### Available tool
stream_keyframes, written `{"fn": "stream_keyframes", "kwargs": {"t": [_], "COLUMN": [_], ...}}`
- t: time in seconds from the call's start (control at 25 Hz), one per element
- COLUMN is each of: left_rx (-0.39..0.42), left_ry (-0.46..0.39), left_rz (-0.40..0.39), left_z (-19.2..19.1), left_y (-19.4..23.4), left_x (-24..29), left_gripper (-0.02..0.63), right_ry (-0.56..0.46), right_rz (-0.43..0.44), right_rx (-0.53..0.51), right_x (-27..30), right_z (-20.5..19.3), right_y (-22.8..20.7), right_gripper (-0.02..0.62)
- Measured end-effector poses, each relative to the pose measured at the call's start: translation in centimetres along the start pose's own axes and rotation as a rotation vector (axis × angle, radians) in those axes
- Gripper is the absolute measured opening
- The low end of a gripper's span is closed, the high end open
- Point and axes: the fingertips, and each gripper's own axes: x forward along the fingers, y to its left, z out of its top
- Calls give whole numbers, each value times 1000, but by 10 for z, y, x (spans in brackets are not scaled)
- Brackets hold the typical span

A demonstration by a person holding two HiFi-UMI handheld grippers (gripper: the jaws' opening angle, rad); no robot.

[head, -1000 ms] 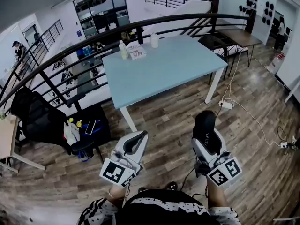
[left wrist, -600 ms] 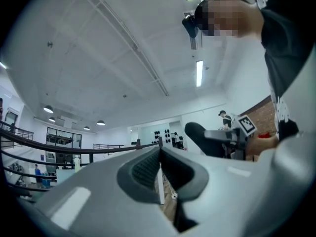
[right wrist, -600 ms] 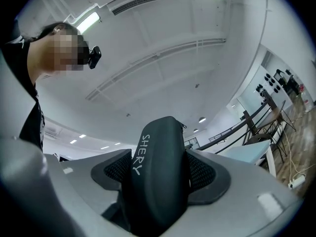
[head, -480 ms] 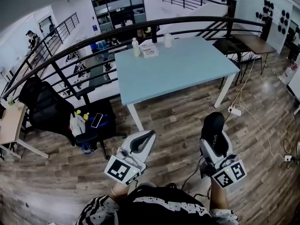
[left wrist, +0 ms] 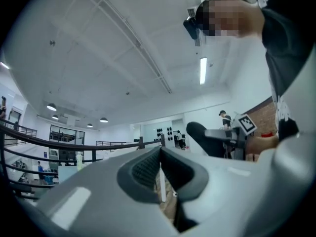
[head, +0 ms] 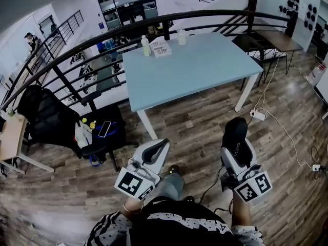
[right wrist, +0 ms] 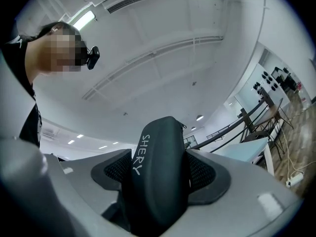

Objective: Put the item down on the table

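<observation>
My right gripper [head: 237, 157] is shut on a black zippered case [head: 236, 135] with "SHERY" printed on it. The case stands up out of the jaws, held over the wooden floor. In the right gripper view the case [right wrist: 158, 157] fills the gap between the two pads of the right gripper [right wrist: 163, 177]. My left gripper [head: 158, 148] is shut with nothing in it. Its pads meet in the left gripper view [left wrist: 159, 164]. The light blue table [head: 205, 70] stands ahead of both grippers, well beyond their tips.
Two bottles [head: 145, 46] and a small pack [head: 160, 48] sit at the table's far edge. A black railing [head: 102, 40] runs behind it. A black chair [head: 46, 122] and a stool [head: 102, 132] stand at the left. A power strip with cables [head: 257, 115] lies on the floor at the right.
The view has shifted slightly as the person walks, and a leg now shows between the grippers. Both grippers keep their pose, and the case stays gripped.
</observation>
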Motion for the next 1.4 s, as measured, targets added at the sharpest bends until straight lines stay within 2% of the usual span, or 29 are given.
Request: {"fn": "stream_keyframes", "kwargs": {"t": [0.28, 0.44, 0.84, 1.4], "left_rx": [-8, -24, -51, -97], "left_ry": [-69, -76, -103, -70], "left_rz": [-104, -147, -189, -208], "left_z": [2, -5, -11, -45], "left_y": [8, 20, 62, 134], "left_x": [62, 89, 151, 197], "left_gripper": [0, 0, 0, 0], "right_ry": [-8, -19, -12, 36], "right_rz": [-62, -100, -135, -177], "right_rx": [-64, -69, -107, -110], "right_x": [16, 29, 77, 154], "right_z": [15, 20, 28, 7], "right_y": [-34, -52, -85, -118], "right_gripper": [348, 348, 348, 348]}}
